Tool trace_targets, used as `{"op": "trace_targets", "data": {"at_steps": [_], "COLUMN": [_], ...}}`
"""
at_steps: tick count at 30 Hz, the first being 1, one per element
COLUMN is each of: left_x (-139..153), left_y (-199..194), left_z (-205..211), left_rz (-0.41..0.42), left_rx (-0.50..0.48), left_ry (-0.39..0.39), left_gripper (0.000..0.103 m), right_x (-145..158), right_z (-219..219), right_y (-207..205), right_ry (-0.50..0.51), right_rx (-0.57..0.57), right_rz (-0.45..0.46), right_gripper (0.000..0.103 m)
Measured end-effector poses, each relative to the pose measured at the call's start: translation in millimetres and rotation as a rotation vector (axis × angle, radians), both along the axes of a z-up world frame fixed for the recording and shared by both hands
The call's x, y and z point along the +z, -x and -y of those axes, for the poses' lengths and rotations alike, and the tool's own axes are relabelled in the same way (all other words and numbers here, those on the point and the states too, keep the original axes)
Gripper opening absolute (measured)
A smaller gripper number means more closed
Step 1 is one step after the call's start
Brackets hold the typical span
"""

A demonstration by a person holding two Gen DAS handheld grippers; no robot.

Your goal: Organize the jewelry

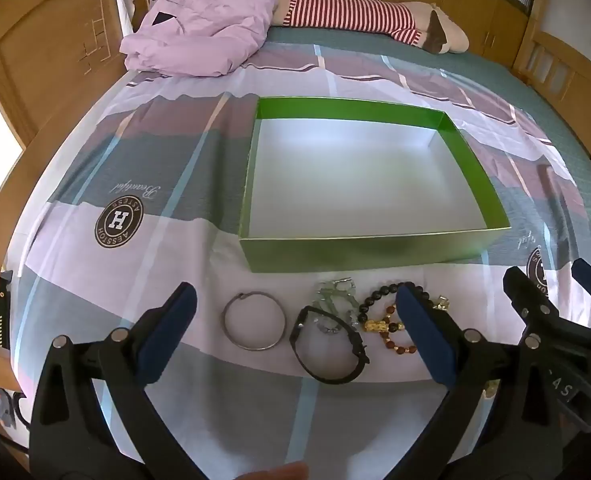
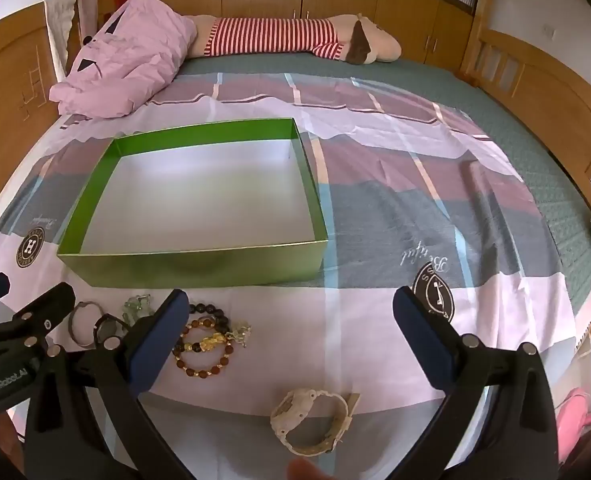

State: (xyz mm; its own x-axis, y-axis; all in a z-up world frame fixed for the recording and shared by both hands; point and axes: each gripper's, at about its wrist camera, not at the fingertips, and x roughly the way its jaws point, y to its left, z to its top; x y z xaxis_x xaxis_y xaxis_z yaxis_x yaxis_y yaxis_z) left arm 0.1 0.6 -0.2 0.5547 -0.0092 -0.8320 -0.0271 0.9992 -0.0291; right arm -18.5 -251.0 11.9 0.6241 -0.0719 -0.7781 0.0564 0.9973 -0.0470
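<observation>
An empty green box (image 1: 359, 254) with a white floor sits on the bed; it also shows in the right wrist view (image 2: 199, 264). In front of it lie a silver bangle (image 1: 254, 321), a black bracelet (image 1: 327, 346), a silvery trinket (image 1: 335, 294), and beaded bracelets (image 1: 383, 316) with a gold charm (image 2: 205, 342). A white watch (image 2: 313, 420) lies nearer, between the right fingers. My left gripper (image 1: 295, 312) is open above the bangle and black bracelet. My right gripper (image 2: 291, 316) is open and empty, right of the beads.
A pink jacket (image 1: 199, 28) and a striped plush toy (image 1: 351, 14) lie at the far end of the bed. Wooden bed rails (image 2: 543, 92) run along both sides. The patterned sheet (image 2: 435, 208) stretches right of the box.
</observation>
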Motion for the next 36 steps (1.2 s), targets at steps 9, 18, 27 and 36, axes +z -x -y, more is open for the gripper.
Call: {"op": "trace_targets", "data": {"at_steps": [9,18,27,36], "left_x": [-2.1,-0.6,-0.4,-0.8], "left_y": [-1.0,-0.1,-0.5,-0.4], "left_z": [2.4,-0.9,-1.2,-0.9], "left_rz": [0.001,0.004,0.005,0.005], "left_rx": [-0.001,-0.001,-0.001,0.000], "left_ry": [-0.021,-0.029,-0.032,-0.032], "left_gripper": [0.101,0.101,0.101,0.101], "right_x": [-2.0,-2.1,-2.1,-2.2], "right_z": [-1.1,-1.8,-1.1,-1.7], "right_y": [-1.4,-0.4,-0.6,-0.2], "right_ry": [0.007,0.008,0.008,0.011], "right_rx": [-0.002,-0.002,-0.002,-0.002], "right_rz": [-0.009,-0.009,-0.010,-0.010], "right_gripper": [0.102,0.102,0.102,0.102]}}
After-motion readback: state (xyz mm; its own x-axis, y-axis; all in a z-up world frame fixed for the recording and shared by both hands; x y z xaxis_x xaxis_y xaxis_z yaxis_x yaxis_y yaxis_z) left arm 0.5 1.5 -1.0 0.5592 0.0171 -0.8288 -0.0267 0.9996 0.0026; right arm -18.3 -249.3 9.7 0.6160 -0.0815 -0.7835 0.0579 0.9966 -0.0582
